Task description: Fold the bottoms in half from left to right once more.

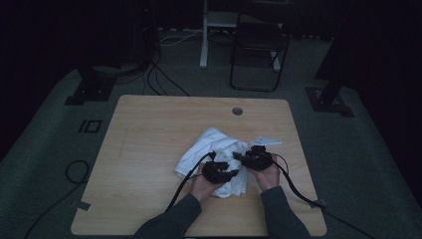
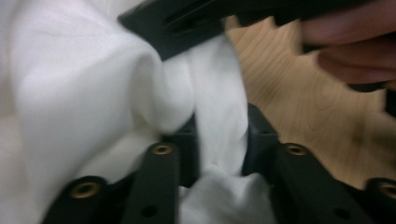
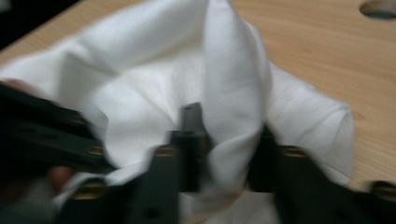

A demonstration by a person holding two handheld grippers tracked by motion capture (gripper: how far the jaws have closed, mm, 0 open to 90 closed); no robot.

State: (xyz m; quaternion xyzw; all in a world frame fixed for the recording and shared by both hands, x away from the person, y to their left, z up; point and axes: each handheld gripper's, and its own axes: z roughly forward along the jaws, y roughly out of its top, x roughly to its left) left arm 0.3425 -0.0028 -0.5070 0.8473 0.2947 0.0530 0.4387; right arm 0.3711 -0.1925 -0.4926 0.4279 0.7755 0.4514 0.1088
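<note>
A crumpled white cloth [image 1: 211,147] lies on the wooden table [image 1: 149,149], right of its middle. Both hands rest on the cloth's near edge, close together. In the left gripper view, my left gripper [image 2: 219,135] pinches a narrow fold of the cloth [image 2: 93,84], and the other gripper's black jaw crosses the top. In the right gripper view, my right gripper [image 3: 229,140] clamps an upright ridge of the cloth [image 3: 140,93]; the left gripper's dark body sits at the left edge. From above, the left gripper [image 1: 225,162] and right gripper [image 1: 240,156] nearly meet over the fabric.
A round cable hole [image 1: 237,111] sits near the table's far edge. Behind the table stand a dark folding chair [image 1: 256,50] and a white stand leg [image 1: 204,40]. Cables [image 1: 74,172] loop on the floor at left, and each gripper's cable trails off the near edge.
</note>
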